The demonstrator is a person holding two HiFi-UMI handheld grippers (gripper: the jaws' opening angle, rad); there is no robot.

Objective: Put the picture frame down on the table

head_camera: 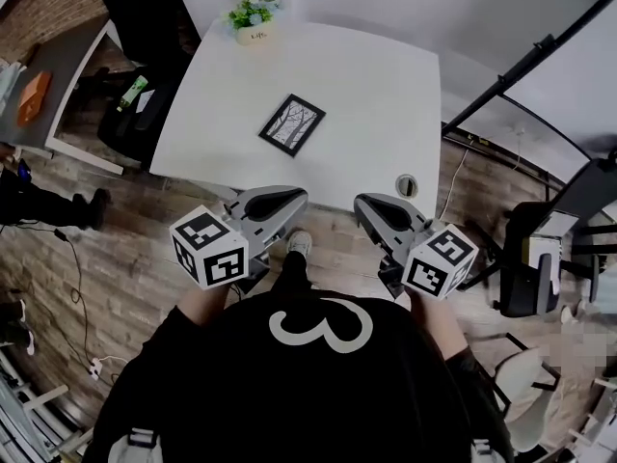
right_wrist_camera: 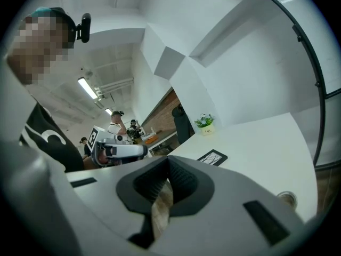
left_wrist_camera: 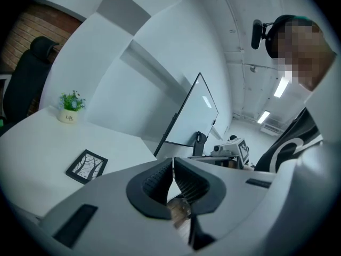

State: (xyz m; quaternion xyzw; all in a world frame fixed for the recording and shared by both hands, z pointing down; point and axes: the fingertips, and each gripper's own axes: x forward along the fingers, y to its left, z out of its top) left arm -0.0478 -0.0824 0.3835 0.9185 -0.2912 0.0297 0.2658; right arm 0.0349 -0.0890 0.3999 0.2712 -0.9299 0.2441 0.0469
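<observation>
The picture frame [head_camera: 292, 123] lies flat on the worktop [head_camera: 376, 85], well ahead of you, long axis slanted. Your left tool [head_camera: 275, 204] is nearer. It and the right tool [head_camera: 386, 210] are both clenched, empty.

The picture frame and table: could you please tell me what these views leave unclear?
Picture frame: its print is too small in every view for detail.
Plant pot: the label is too small to read in the head view.
Round object at the near edge of the table: too small to identify; in the right gripper view the right gripper partly hides it.
</observation>
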